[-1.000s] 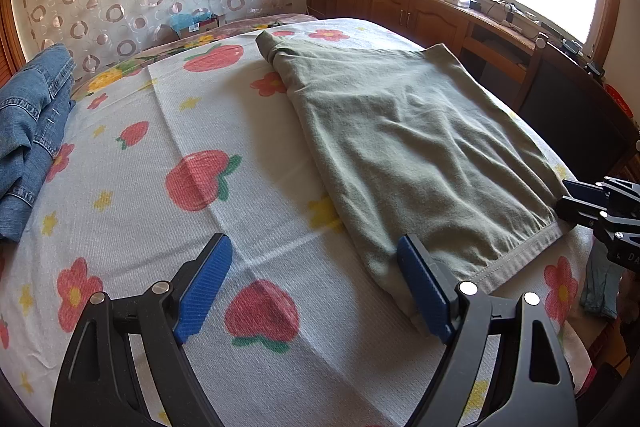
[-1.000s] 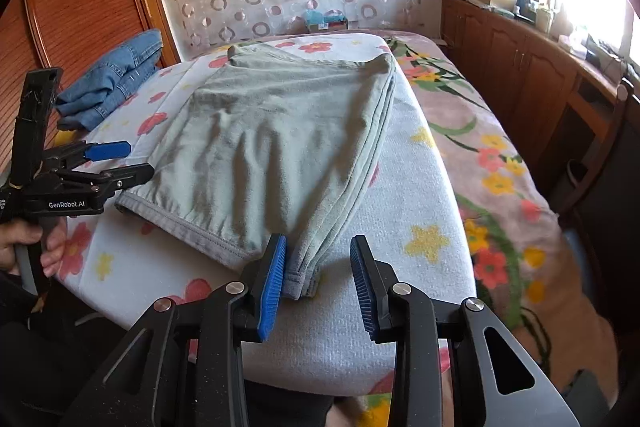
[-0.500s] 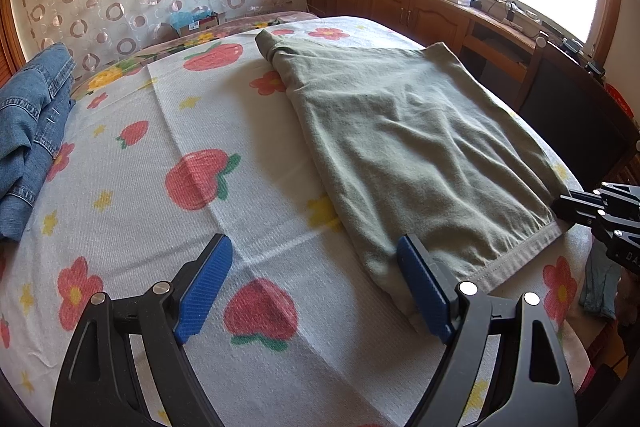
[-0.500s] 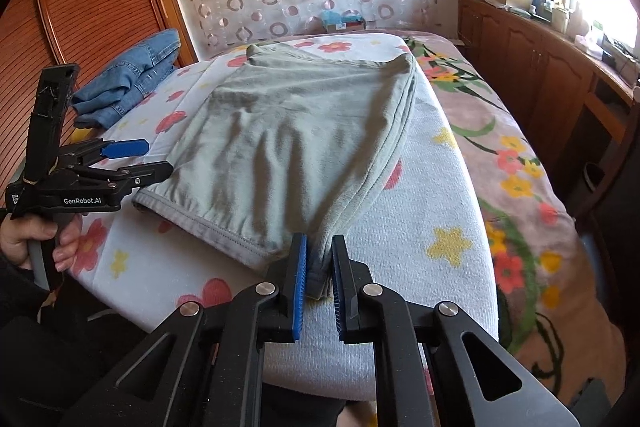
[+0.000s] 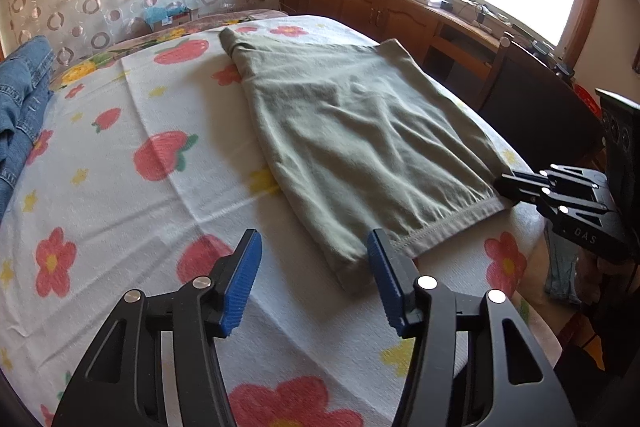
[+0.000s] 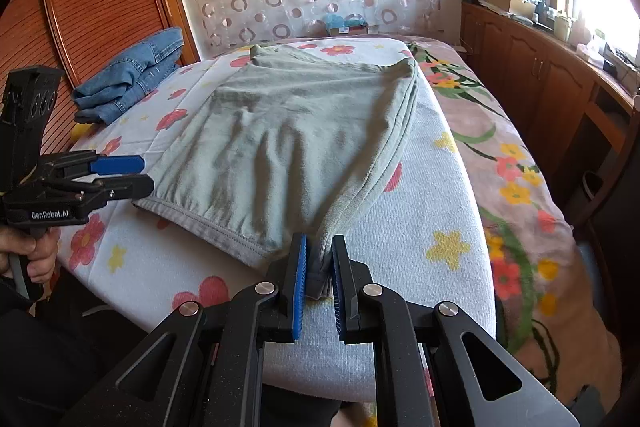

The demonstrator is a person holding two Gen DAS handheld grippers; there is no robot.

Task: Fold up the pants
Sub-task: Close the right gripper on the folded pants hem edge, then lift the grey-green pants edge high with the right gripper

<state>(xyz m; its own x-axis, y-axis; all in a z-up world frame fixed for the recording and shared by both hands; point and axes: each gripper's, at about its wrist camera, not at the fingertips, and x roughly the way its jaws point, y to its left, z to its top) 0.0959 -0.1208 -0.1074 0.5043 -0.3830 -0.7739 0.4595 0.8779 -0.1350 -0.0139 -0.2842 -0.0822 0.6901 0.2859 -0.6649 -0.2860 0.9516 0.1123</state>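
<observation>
While the right gripper (image 6: pixel 318 267) pinches the near right waistband corner of the green pants (image 6: pixel 288 143) by the bed's (image 6: pixel 448 195) near edge, the left gripper (image 5: pixel 314 277) is closing, its pads astride the other near corner without pressing yet. The cloth looks soft, light and limp; hemmed corners suit gripping. Farther off, by the bed's far edge, a cardboard box (image 6: pixel 346 25) holds something blue.

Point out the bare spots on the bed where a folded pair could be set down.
The widest bare stretch of blanket lies between the green pants and the jeans. A narrower strip runs along the pants' right edge. The near hem is crowded by both hand-held grippers.
</observation>
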